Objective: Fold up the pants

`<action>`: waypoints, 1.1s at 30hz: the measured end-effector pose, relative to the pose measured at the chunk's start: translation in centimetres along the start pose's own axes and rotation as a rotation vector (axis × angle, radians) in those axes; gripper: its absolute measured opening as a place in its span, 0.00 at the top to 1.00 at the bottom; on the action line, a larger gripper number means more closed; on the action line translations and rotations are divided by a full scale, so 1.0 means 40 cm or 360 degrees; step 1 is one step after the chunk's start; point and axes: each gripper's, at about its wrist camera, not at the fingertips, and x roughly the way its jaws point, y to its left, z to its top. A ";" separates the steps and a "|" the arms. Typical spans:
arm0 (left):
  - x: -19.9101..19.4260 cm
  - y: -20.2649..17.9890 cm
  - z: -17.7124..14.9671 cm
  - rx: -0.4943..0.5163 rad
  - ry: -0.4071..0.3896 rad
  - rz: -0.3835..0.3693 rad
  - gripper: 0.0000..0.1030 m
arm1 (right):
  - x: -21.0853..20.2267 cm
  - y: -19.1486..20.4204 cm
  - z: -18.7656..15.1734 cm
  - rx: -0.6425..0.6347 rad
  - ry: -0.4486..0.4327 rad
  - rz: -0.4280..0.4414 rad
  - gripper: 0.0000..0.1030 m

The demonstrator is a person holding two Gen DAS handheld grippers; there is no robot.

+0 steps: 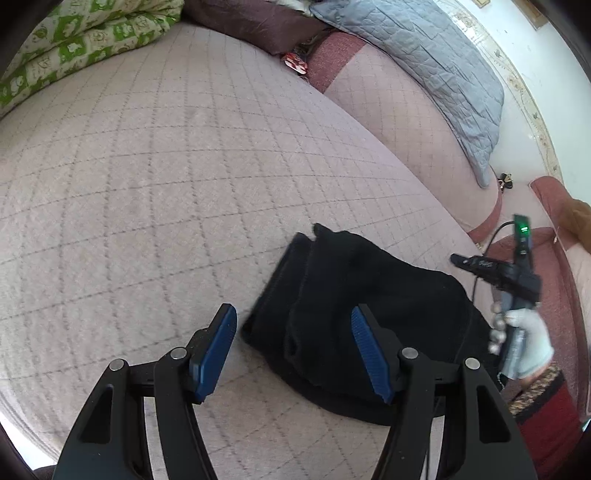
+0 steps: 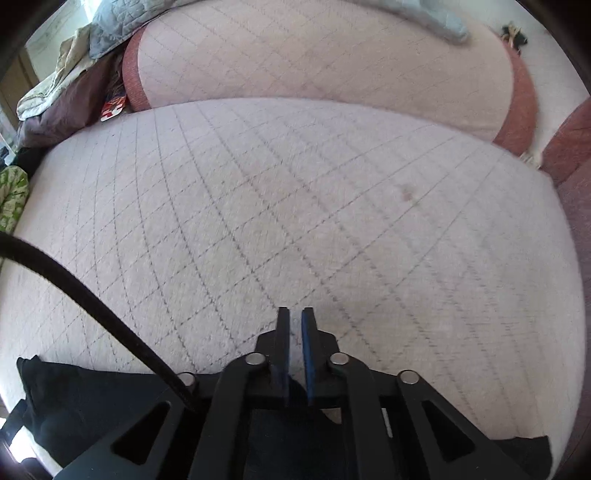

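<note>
The black pants (image 1: 365, 314) lie folded in a compact bundle on the pale quilted cushion (image 1: 166, 177). My left gripper (image 1: 293, 343) is open and empty, hovering just above the bundle's left edge. In the right wrist view the pants (image 2: 85, 402) show along the bottom edge, under the gripper body. My right gripper (image 2: 295, 332) has its fingers nearly together with nothing between them, above the bare cushion (image 2: 295, 206). In the left wrist view the right gripper (image 1: 480, 267) shows raised at the right, held by a gloved hand.
A green patterned quilt (image 1: 85, 40) lies at the back left. A grey quilted blanket (image 1: 424, 62) and dark maroon fabric (image 1: 255, 22) lie at the back. A second cushion (image 2: 325, 62) sits beyond the first. A black cable (image 2: 92, 299) crosses the right wrist view.
</note>
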 end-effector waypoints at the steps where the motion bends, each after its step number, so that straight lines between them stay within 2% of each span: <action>1: -0.005 0.009 0.000 -0.0016 -0.0005 -0.0003 0.38 | -0.019 0.024 0.001 -0.0032 -0.0005 0.0044 0.89; 5: -0.015 0.034 -0.005 -0.0078 -0.0004 -0.0022 0.38 | -0.087 0.142 -0.011 -0.0161 0.0031 0.0329 0.59; 7: -0.008 0.032 -0.010 -0.0062 0.0023 -0.0017 0.38 | -0.117 0.228 -0.021 -0.0268 0.0060 0.0463 0.53; 9: 0.002 0.026 -0.015 -0.0027 0.0045 0.0017 0.38 | -0.136 0.307 -0.034 -0.0367 0.0091 0.0571 0.41; 11: 0.001 0.019 -0.019 0.0006 0.0043 0.0030 0.38 | -0.141 0.389 -0.054 -0.0473 0.0126 0.0634 0.35; 13: 0.002 0.020 -0.024 0.0021 0.0062 0.0036 0.51 | -0.134 0.467 -0.076 -0.0581 0.0173 0.0652 0.34; 14: 0.003 0.020 -0.026 0.0029 0.0067 0.0048 0.53 | -0.125 0.499 -0.081 -0.0621 0.0194 0.0648 0.34; 20: 0.002 0.042 -0.033 -0.0013 0.0053 0.0001 0.53 | -0.061 0.634 -0.092 -0.0741 0.0303 0.0625 0.34; 26: 0.010 0.034 -0.042 0.0017 0.0000 0.0017 0.51 | -0.004 0.747 -0.142 -0.0929 0.0387 0.0464 0.31; 28: 0.018 0.006 -0.046 0.0090 0.0007 0.0063 0.56 | 0.014 0.753 -0.159 -0.0969 0.0398 0.0403 0.40; 29: 0.018 -0.002 -0.048 0.0123 0.0011 0.0075 0.66 | 0.013 0.752 -0.163 -0.0986 0.0368 0.0378 0.52; 30: 0.019 -0.007 -0.050 0.0135 0.0031 0.0027 0.90 | 0.008 0.747 -0.163 -0.0979 0.0347 0.0380 0.63; 31: 0.022 -0.010 -0.051 0.0112 0.0067 -0.0063 0.90 | 0.001 0.731 -0.158 -0.0928 0.0345 0.0402 0.68; 33: 0.007 -0.018 -0.052 0.0121 0.0036 -0.0073 0.90 | -0.020 0.705 -0.156 -0.0873 0.0330 0.0447 0.76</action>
